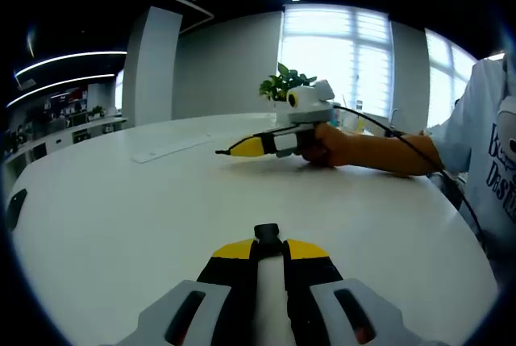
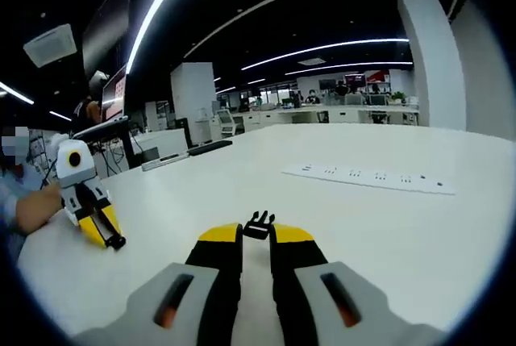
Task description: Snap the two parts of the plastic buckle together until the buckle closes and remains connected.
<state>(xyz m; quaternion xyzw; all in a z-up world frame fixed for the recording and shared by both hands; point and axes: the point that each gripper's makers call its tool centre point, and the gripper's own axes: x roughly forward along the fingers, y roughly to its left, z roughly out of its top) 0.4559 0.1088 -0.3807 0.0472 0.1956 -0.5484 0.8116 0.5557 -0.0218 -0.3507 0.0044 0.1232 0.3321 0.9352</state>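
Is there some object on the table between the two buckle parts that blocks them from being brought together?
Nothing visible does. The left gripper holds one buckle part, the right gripper the pronged part. Bare white table lies between the two grippers; the power strip lies off to the side.

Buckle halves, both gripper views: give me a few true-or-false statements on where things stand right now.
1. The left gripper pinches a black buckle part at its tips. True.
2. The right gripper is empty. False: the pronged buckle part sits between its yellow tips.
3. The two parts are already snapped together. False: the grippers are well apart over the table, each holding its own part.
4. A white power strip lies on the table. True.
5. The tabletop is dark wood. False: it is white.
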